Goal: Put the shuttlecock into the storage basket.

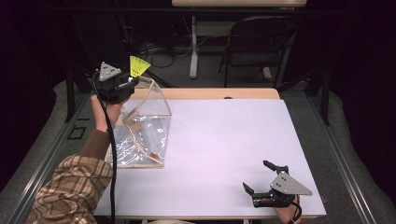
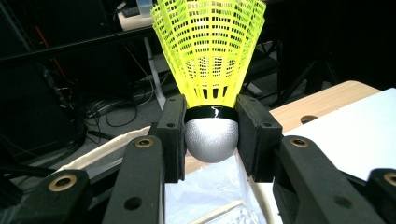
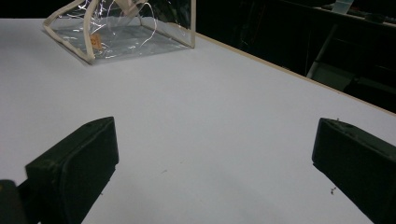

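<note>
1. The left tongs [image 1: 132, 78] are raised at the far left of the tabletop [image 1: 224, 140], pinching a yellow shuttlecock [image 2: 210, 51]. The pads [image 2: 173, 135] press on its grey rounded cork [image 2: 211, 139], so the mesh skirt stands free and uncrushed.
2. Just below them stands a clear plastic bag [image 1: 144, 126] with cream trim, its mouth propped open. Holding the shuttlecock above that opening looks like readiness to drop it in, or it may have been lifted out; I cannot tell which.
3. The middle of the white tabletop is bare.
4. At the near right, the right tongs [image 1: 259, 179] rest low with jaws spread wide, holding nothing, seemingly parked out of the way.
</note>
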